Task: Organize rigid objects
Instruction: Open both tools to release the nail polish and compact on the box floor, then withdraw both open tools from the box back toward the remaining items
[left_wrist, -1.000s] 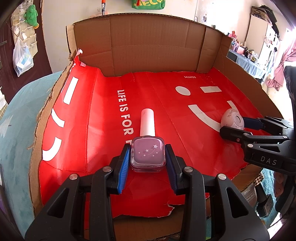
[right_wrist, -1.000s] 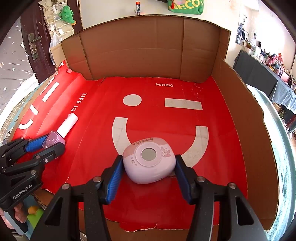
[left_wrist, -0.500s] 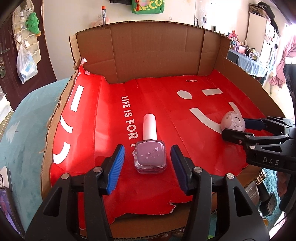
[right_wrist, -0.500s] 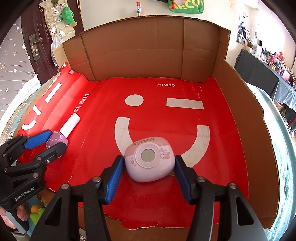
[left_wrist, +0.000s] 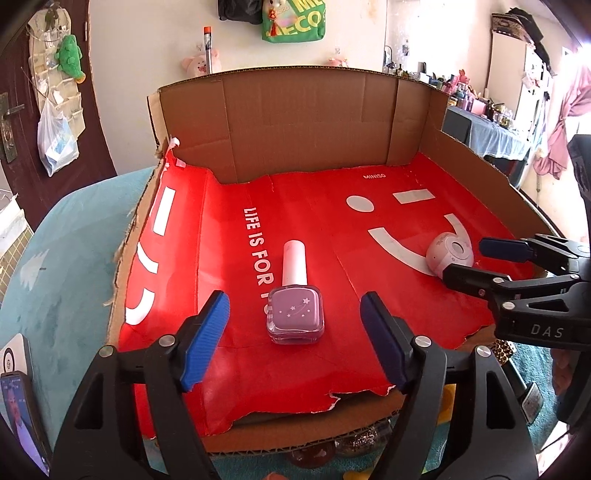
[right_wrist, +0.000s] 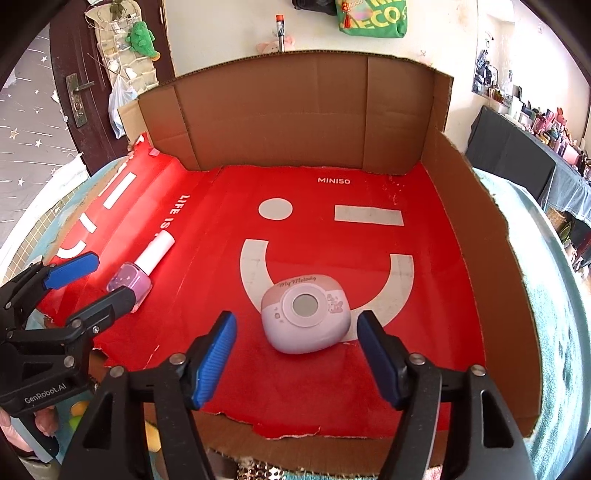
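Observation:
A lilac nail-polish bottle with a white cap lies flat on the red sheet lining the cardboard box. My left gripper straddles the bottle, jaws opening, blue pads clear of both sides. A pink rounded toy camera rests on the white smile print. Around it my right gripper stands with jaws opening, pads not touching. In the right wrist view the bottle and left gripper sit at the left; in the left wrist view the camera and right gripper sit at the right.
Brown cardboard walls close the back and right side of the box; the front edge is low and torn. A teal cloth surrounds the box. A phone lies at the lower left. A cluttered table stands at the far right.
The left gripper was shut on the bottle and has let it go, jaws spreading wide. The right gripper's pads have also parted from the toy camera. Both objects stay where they lay.

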